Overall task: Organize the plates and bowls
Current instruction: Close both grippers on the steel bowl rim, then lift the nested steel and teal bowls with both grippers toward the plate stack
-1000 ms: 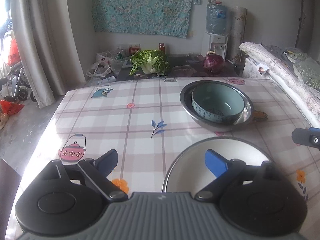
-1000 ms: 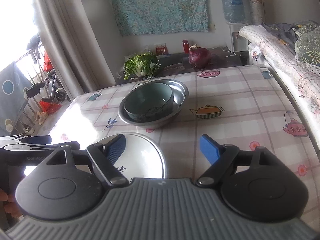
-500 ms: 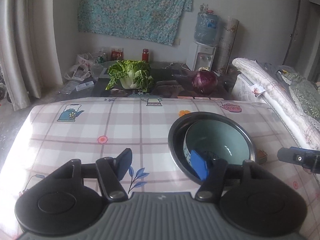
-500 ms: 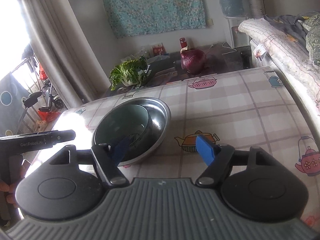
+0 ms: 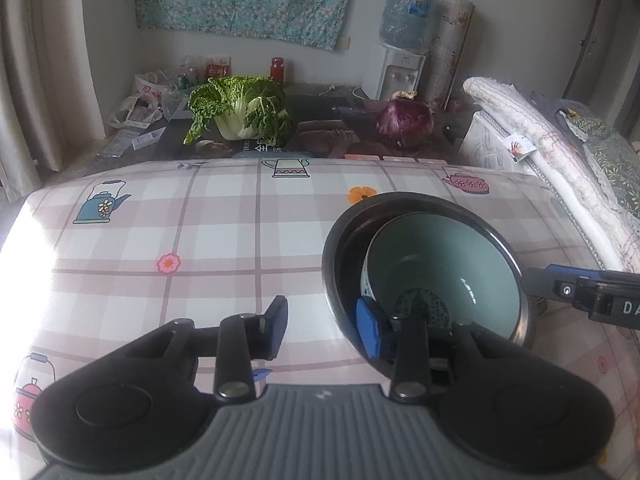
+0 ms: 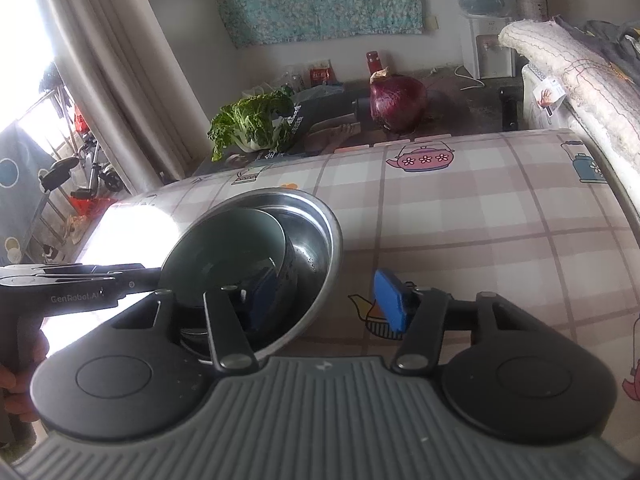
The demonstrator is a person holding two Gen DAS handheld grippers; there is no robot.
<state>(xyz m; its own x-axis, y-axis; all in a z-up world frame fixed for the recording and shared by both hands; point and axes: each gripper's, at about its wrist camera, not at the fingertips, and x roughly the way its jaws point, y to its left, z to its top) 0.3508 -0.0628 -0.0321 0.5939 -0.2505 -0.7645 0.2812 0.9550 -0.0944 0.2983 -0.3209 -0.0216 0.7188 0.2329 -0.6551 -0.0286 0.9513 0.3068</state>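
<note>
We have both grippers at the steel basin (image 5: 340, 248), which sits at the right of the left wrist frame and left of centre in the right wrist frame, on the checked tablecloth (image 5: 208, 240). The green bowl (image 5: 440, 256) lies nested inside it, pushed toward one wall, not centred.

Our left gripper (image 5: 322, 330) is spread wide: one blue pad hangs over the cloth outside the basin, the other has dipped inside, between the basin wall and the bowl. So the jaws straddle the basin's near rim, with nothing pinched yet. We judge this is set up for a rim grip on the basin.

Our right gripper (image 6: 330, 300) mirrors it from the other side. It too is released, one pad down inside the basin beside the bowl's wall, the other out over the teapot print on the cloth. Whether the inner pad touches the bowl we cannot tell.

Two opposed rim holds would let us lift basin and bowl together as one stack without tipping, which seems the likely aim here.

The cabbage (image 5: 240, 108) and the red onion (image 5: 405, 124), in the upper middle of the left wrist frame, play no part.
</note>
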